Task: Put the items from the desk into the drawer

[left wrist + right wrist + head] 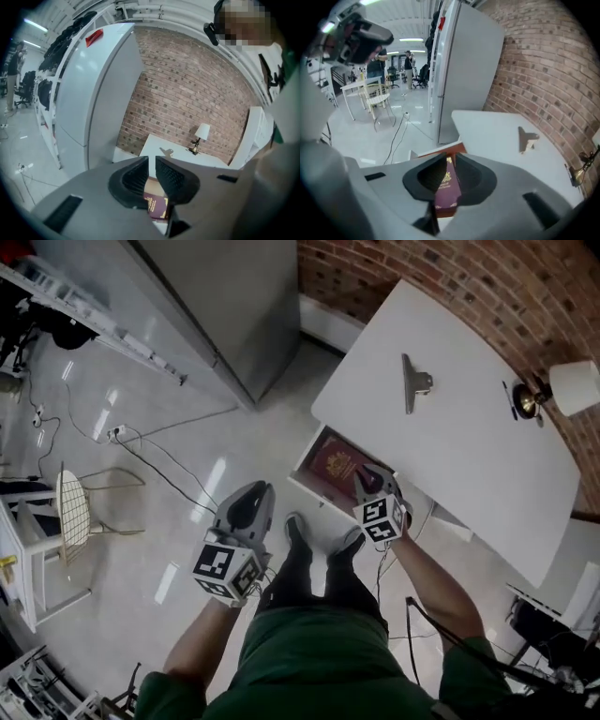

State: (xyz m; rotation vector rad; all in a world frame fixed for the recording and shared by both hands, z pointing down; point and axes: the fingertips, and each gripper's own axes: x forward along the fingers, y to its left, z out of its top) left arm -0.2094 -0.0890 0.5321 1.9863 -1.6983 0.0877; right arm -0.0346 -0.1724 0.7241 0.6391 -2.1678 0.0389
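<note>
Lying flat in the drawer (pixel 302 466), plain only overhead: passport (pixel 335 465); left gripper (pixel 255 494), right gripper (pixel 372 479) narrowly parted, empty.

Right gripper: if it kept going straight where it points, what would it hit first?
Probably the passport in the open drawer, framed by the jaws of the right gripper; depth is unclear.

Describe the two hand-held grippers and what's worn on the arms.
Both the left hand-held gripper and the right hand-held gripper have smooth grey shells with black ribbed pads, and each carries a white cube with black square markers. The sleeves are green. A black cable trails by the right arm.
</note>
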